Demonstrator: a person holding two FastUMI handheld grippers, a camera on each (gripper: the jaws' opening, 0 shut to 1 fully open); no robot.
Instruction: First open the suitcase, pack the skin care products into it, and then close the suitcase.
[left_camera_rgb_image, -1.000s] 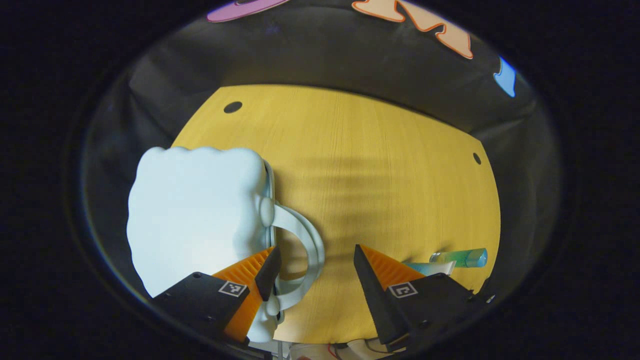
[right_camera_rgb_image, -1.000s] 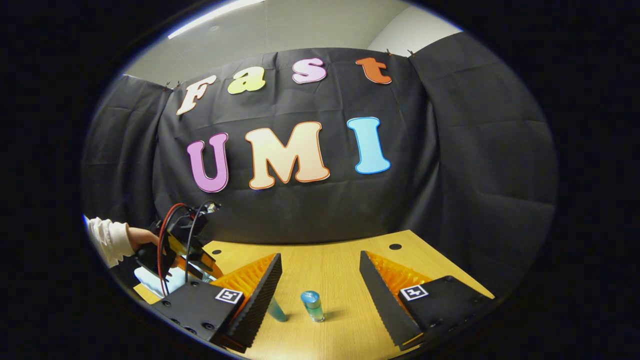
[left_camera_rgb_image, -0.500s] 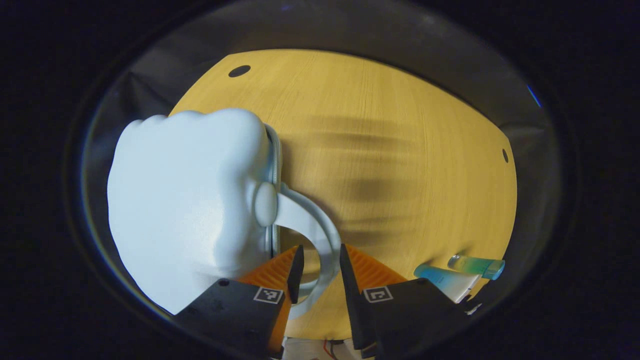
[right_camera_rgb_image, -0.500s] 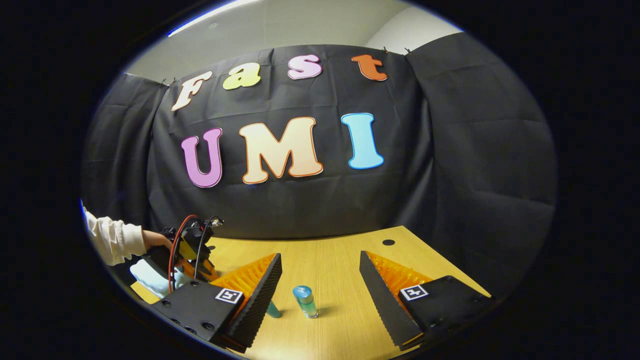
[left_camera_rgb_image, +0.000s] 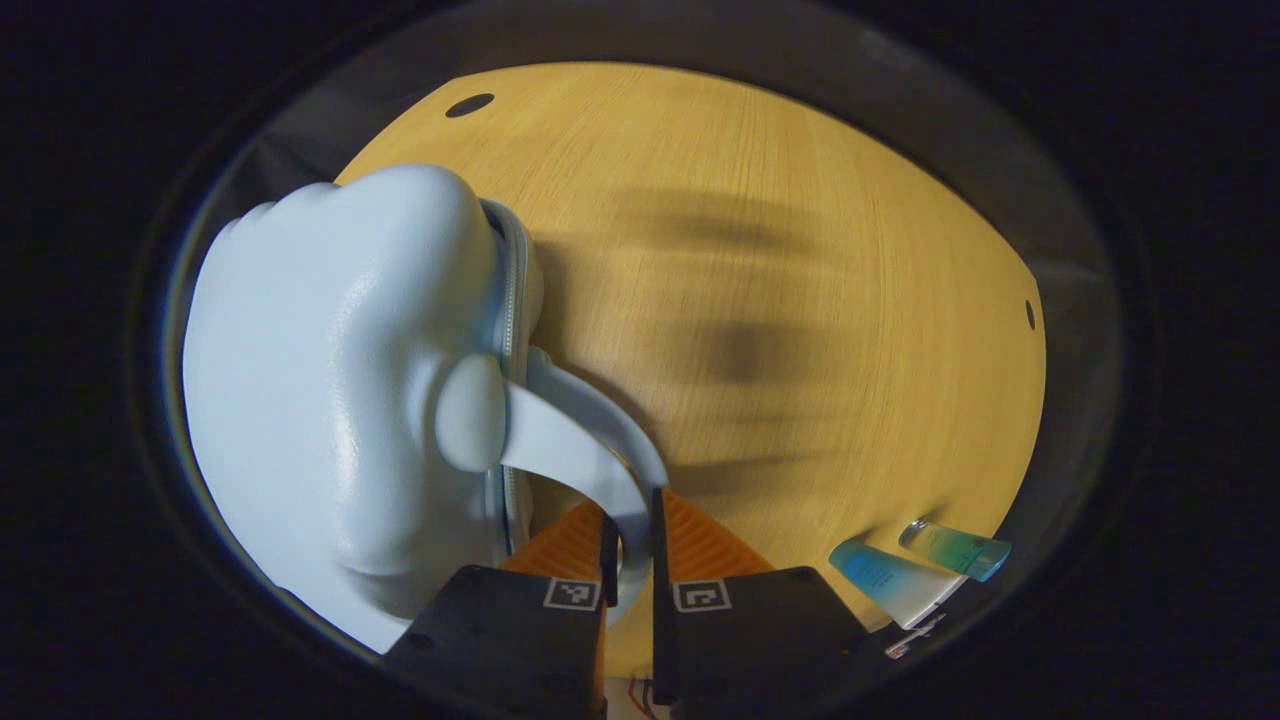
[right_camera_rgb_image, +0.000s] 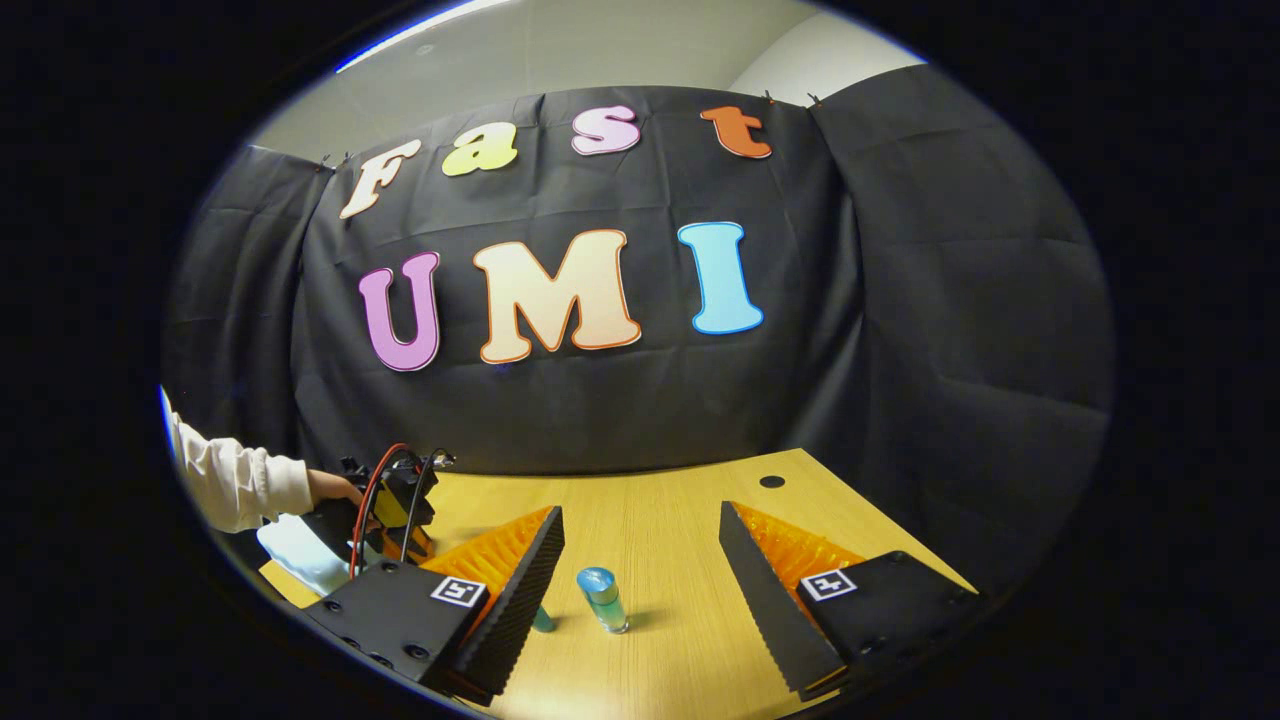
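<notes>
Left claw (left_camera_rgb_image: 628, 545) is clamped on our suitcase (left_camera_rgb_image: 340, 400) handle (left_camera_rgb_image: 590, 450), lid unopened; right claw (right_camera_rgb_image: 640, 580) hangs spread. Tube (left_camera_rgb_image: 885, 580) and bottle (left_camera_rgb_image: 955, 548) wait unpacked near the table (left_camera_rgb_image: 800, 250) edge.

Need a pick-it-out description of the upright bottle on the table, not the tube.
Start at the yellow wooden table in the right gripper view. Ahead of the open right gripper stands a small clear bottle with a blue cap. Unlike the tube lying flat beside it, it stands upright.
</notes>
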